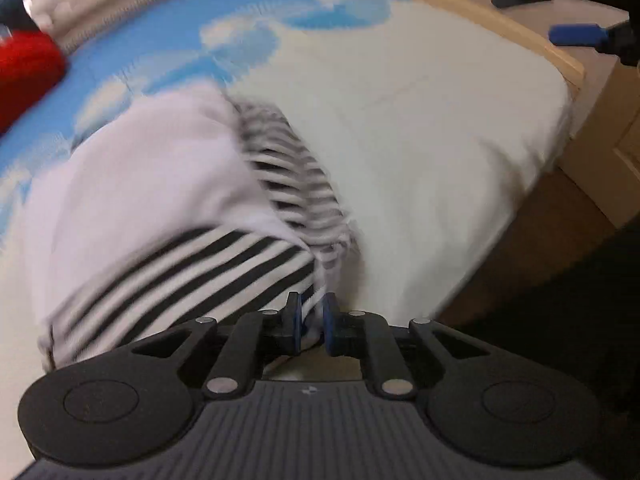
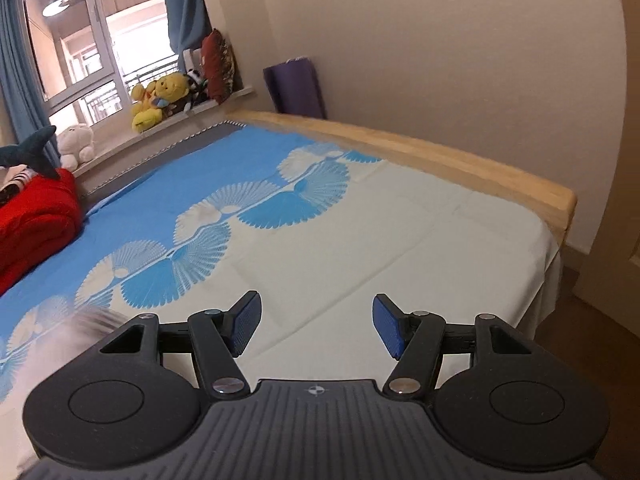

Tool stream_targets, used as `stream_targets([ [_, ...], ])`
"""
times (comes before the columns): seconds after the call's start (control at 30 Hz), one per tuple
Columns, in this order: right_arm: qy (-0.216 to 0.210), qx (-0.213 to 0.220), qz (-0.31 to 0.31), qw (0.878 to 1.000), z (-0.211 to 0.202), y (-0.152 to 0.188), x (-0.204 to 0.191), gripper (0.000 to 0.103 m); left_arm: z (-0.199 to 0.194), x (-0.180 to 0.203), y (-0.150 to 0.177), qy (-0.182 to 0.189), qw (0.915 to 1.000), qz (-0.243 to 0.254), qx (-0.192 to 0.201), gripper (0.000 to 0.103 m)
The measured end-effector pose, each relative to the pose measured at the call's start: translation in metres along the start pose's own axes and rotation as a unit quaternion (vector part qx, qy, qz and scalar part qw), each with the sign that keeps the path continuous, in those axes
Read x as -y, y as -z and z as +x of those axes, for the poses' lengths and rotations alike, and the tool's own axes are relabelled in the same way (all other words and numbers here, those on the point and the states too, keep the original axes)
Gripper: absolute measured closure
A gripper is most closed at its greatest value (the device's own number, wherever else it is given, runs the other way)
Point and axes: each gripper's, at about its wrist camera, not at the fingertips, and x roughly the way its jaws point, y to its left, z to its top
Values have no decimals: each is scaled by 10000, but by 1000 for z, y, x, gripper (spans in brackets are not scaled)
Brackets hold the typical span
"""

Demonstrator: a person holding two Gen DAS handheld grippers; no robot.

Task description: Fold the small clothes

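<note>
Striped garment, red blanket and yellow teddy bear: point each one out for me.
Striped garment point(image 1: 208, 264), left wrist view, on its black-and-white striped part.
Red blanket point(image 2: 36, 216), right wrist view, on its folded top.
Yellow teddy bear point(image 2: 160, 96), right wrist view, on its body.

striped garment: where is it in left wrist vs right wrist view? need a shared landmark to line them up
Left wrist: striped garment fills the left-centre, blurred; its near edge sits between the pads of the left gripper.
Right wrist: only a blurred sliver at lower left, probably the same garment; the right gripper is open and empty.
Shared landmark: the wooden bed rail along the far edge, upper right in both.
</note>
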Motion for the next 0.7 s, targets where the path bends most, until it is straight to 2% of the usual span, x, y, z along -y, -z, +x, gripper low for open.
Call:
stream_targets([
  [0.1,-291,-214,-3,9993,6,2,2,39,-32,-26,10,275,9984,-108,481,60],
  [0.2,-746,-596,-116,9954,14,8,-10,39,-71,-68,29,258,9962,-269,786,58],
  [0.33,-1430,-1394,-198,9797,36,21,-38,39,-94,-122,45,-225,9946,-533,865,59],
  [0.4,-1649,-1690,-339,9711,45,31,-55,39,-91,-147,55,-297,9932,-816,776,59],
  [0.5,-1810,-2035,-586,9604,52,47,-78,39,-68,-175,69,-150,9890,-1320,656,59],
  [0.57,-1797,-2261,-638,9553,57,57,-87,39,-43,-186,90,25,9858,-1661,238,57],
  [0.63,-1743,-2492,-666,9503,62,68,-93,39,-10,-193,106,94,9764,-2104,-488,57],
  [0.7,-1630,-2657,-790,9469,67,78,-98,39,-7,-195,102,171,9708,-2341,-489,58],
])
